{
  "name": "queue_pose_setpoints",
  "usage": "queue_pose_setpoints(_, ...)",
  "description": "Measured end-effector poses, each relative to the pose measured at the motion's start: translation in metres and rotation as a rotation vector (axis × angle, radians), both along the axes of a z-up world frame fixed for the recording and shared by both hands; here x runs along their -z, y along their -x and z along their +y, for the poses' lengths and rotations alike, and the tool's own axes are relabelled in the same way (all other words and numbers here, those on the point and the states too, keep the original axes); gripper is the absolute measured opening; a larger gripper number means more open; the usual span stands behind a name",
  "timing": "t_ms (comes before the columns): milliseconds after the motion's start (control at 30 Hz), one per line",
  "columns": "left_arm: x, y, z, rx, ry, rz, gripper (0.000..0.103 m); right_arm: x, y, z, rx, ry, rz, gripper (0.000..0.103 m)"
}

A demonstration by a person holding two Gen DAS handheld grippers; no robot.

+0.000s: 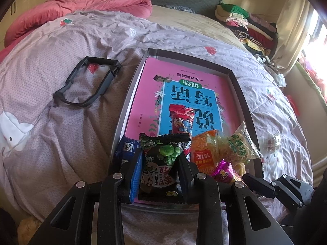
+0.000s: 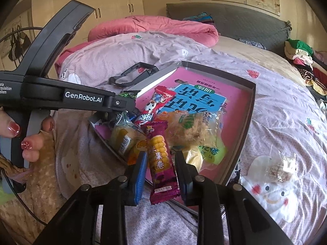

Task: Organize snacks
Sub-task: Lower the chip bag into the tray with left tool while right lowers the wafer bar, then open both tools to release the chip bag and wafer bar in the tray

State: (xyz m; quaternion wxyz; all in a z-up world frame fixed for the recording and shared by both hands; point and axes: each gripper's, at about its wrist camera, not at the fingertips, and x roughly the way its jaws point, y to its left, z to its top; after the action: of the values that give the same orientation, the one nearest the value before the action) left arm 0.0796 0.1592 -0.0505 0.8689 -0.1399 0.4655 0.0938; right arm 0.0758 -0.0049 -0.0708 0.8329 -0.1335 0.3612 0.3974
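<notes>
Left claw (image 1: 160,163) clamped on green-pea packet (image 1: 163,159), right claw (image 2: 161,163) slack around purple packet (image 2: 161,159), both over snack-filled box (image 2: 250,110).

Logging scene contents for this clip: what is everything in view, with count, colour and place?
box: 1, grey, on duvet
book: 1, pink, flat inside box
pea packet: 1, black-green, box's near end
corn-roll packet: 1, purple, over box's near edge
red packet: 1, red, on book
orange packet: 1, orange, in box
blue packet: 1, blue, box's near-left corner
clear bag: 1, clear, on duvet right of box
frame: 1, black, on duvet left of box
duvet: 1, lilac, covering bed
quilt: 1, pink, far end
clothes pile: 1, mixed, far right
left gripper: 1, black, clamping pea packet
right gripper: 1, black, open around corn-roll packet
hand: 1, red nails, holding left gripper
</notes>
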Motion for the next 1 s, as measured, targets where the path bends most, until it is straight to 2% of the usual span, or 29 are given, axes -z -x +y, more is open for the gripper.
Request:
queue_pose_setpoints(500,-0.003,0.001,-0.003,0.010,-0.001,-0.001,0.035,0.000,-0.004,-0.021,0.081,0.002,-0.001,0.038)
queue_pose_setpoints(1000,-0.011,0.004,-0.004,0.018,-0.004,-0.014,0.044,-0.005,-0.002,-0.024,0.096,-0.018,0.002,0.046)
